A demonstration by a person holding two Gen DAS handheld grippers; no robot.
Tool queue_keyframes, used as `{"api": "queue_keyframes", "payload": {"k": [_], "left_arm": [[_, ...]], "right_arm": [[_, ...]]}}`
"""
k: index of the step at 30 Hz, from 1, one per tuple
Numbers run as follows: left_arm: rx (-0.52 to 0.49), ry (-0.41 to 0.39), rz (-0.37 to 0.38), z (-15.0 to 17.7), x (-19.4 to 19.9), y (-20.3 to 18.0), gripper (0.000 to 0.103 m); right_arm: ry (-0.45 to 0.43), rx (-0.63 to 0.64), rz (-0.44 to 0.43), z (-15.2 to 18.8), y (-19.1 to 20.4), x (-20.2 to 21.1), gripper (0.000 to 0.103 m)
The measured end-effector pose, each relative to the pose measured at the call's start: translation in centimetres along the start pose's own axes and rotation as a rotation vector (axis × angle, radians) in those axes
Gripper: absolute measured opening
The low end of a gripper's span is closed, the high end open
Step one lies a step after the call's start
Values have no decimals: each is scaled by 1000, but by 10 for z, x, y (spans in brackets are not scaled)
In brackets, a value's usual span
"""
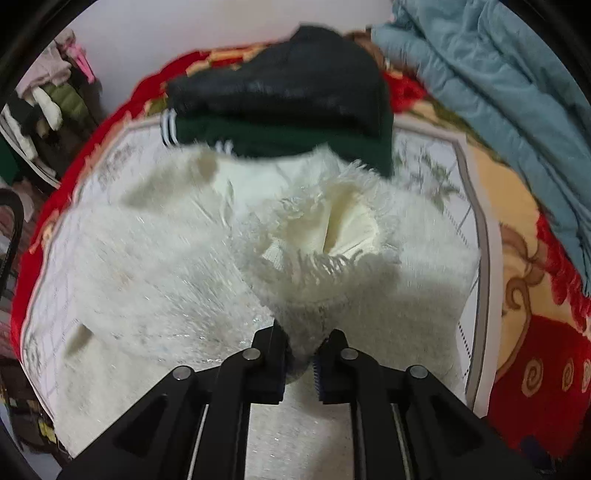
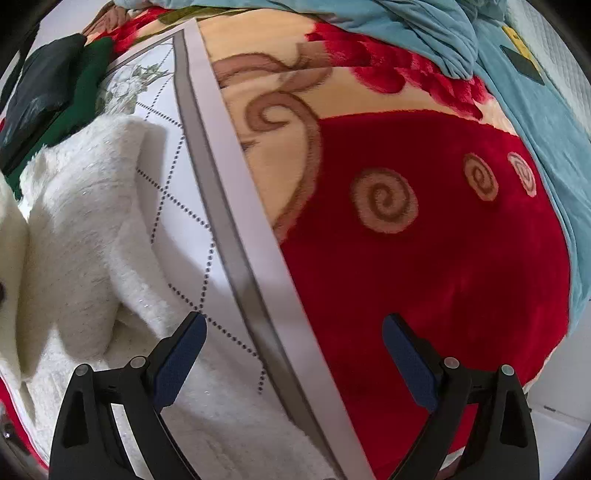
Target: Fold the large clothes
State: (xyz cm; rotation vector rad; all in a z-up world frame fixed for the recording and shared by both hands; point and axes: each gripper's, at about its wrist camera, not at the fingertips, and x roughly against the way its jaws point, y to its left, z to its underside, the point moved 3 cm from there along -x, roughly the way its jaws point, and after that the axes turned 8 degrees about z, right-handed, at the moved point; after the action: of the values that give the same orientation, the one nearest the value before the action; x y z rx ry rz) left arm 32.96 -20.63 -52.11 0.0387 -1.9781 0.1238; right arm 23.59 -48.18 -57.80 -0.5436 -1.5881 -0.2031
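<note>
Left tongs [image 1: 301, 354] clench white sweater [image 1: 166, 258] on bordered mat [image 2: 236, 206]; right tongs [image 2: 293, 354] released over red blanket [image 2: 424, 288]

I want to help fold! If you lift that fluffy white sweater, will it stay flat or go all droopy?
Probably droopy: the white sweater already bunches where the left gripper pinches it. Its thick, shaggy pile suggests it is bulky rather than slippery.

I see a bed under a red blanket [image 2: 424, 277], a pale blue quilt [image 1: 498, 92] heaped beside, a plain white wall [image 1: 166, 33] behind.
</note>
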Motion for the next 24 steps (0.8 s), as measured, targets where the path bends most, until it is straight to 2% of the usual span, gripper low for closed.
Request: {"api": "queue_keyframes", "payload": {"k": [2, 5, 6, 7, 9, 13, 18, 22, 24], "left_arm": [[12, 40, 12, 3, -11, 0, 14], [31, 65, 49, 7, -19, -2, 25], [24, 76, 61, 8, -20, -4, 37], [20, 83, 83, 9, -20, -7, 60], [4, 78, 92, 9, -18, -12, 89], [-33, 63, 87, 7, -6, -16, 89], [-11, 13, 51, -7, 19, 2, 89], [67, -12, 12, -17, 38, 44, 89], [120, -24, -24, -20, 45, 76, 89]], "right_arm": [[9, -6, -12, -1, -6, -2, 97], [23, -18, -35, -1, -13, -2, 97], [28, -20, -43, 0, -14, -1, 97], [33, -21, -52, 1, -16, 0, 97], [34, -22, -69, 1, -20, 3, 97], [27, -20, -91, -1, -23, 13, 97], [13, -28, -151, -7, -17, 35, 97], [0, -18, -290, -18, 7, 57, 97], [9, 3, -398, -23, 28, 66, 97]]}}
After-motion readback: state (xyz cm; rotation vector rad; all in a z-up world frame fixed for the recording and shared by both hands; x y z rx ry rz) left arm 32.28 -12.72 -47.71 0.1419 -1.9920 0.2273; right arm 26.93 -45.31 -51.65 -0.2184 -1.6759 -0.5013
